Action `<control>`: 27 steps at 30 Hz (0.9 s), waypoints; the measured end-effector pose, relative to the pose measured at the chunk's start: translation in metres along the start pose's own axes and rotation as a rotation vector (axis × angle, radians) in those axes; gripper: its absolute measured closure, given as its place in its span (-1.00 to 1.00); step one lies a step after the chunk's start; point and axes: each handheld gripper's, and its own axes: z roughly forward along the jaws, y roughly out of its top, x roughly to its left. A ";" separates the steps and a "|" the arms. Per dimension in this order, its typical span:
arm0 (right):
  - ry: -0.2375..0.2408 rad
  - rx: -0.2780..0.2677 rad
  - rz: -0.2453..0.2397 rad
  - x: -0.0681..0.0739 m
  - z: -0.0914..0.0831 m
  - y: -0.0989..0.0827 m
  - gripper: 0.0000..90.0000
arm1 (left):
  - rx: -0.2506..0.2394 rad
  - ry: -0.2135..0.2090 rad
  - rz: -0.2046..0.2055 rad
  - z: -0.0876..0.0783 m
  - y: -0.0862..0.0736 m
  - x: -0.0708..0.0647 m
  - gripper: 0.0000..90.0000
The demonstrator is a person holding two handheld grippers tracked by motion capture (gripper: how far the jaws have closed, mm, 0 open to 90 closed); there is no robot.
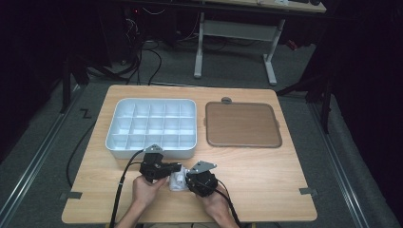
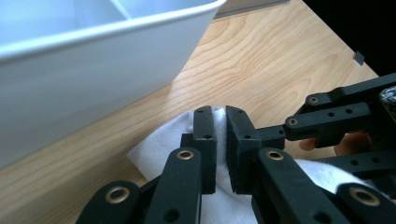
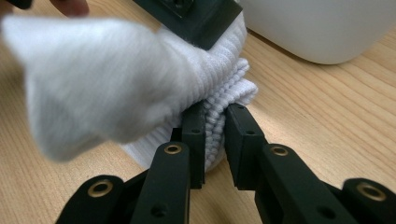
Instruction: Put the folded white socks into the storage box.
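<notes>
A white knitted sock (image 1: 178, 180) lies near the table's front edge, held between both grippers. My left gripper (image 1: 172, 167) comes from the left and is shut on the sock (image 2: 161, 151), a thin fold of fabric caught between its jaws (image 2: 221, 140). My right gripper (image 1: 190, 179) comes from the right and is shut on the ribbed cuff of the sock (image 3: 215, 107), the ribbing squeezed between its jaws (image 3: 215, 140). In the right gripper view the other gripper (image 3: 196, 18) clamps the sock from above. A person's hands hold both grippers.
A white divided tray (image 1: 151, 127) with several empty compartments stands just behind the grippers. A brown flat tray (image 1: 242, 124) lies to its right. The wooden table (image 1: 275, 175) has bare surface at the front right.
</notes>
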 end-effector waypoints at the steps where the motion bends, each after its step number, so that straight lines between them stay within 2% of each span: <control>1: 0.000 0.000 0.000 0.000 0.000 0.000 0.76 | 0.000 0.000 0.000 0.000 0.000 0.000 0.86; 3: 0.004 0.017 0.001 0.000 0.000 0.002 0.76 | 0.003 0.003 -0.006 0.000 0.001 0.001 0.86; 4: 0.000 0.024 -0.014 0.000 0.000 0.003 0.75 | -0.006 0.002 0.004 0.000 -0.001 0.001 0.86; 9: 0.002 0.019 0.007 -0.001 0.001 0.002 0.75 | -0.005 0.014 -0.009 0.004 -0.002 0.004 0.86; 13: 0.000 0.015 0.001 0.000 0.001 0.002 0.74 | 0.000 0.024 0.027 0.005 -0.005 0.003 0.86; 17: -0.001 0.015 0.005 -0.001 0.001 0.002 0.71 | 0.003 0.039 0.037 0.007 -0.005 0.004 0.86; 20: -0.002 0.014 0.007 -0.001 0.000 0.002 0.67 | 0.006 0.044 0.066 0.007 -0.006 0.004 0.86; 25: 0.004 0.007 0.025 -0.003 0.000 0.001 0.63 | 0.007 0.052 0.062 0.007 -0.006 0.004 0.86; 27: -0.002 0.006 0.026 -0.003 -0.002 0.000 0.58 | 0.010 0.055 0.075 0.007 -0.007 0.005 0.86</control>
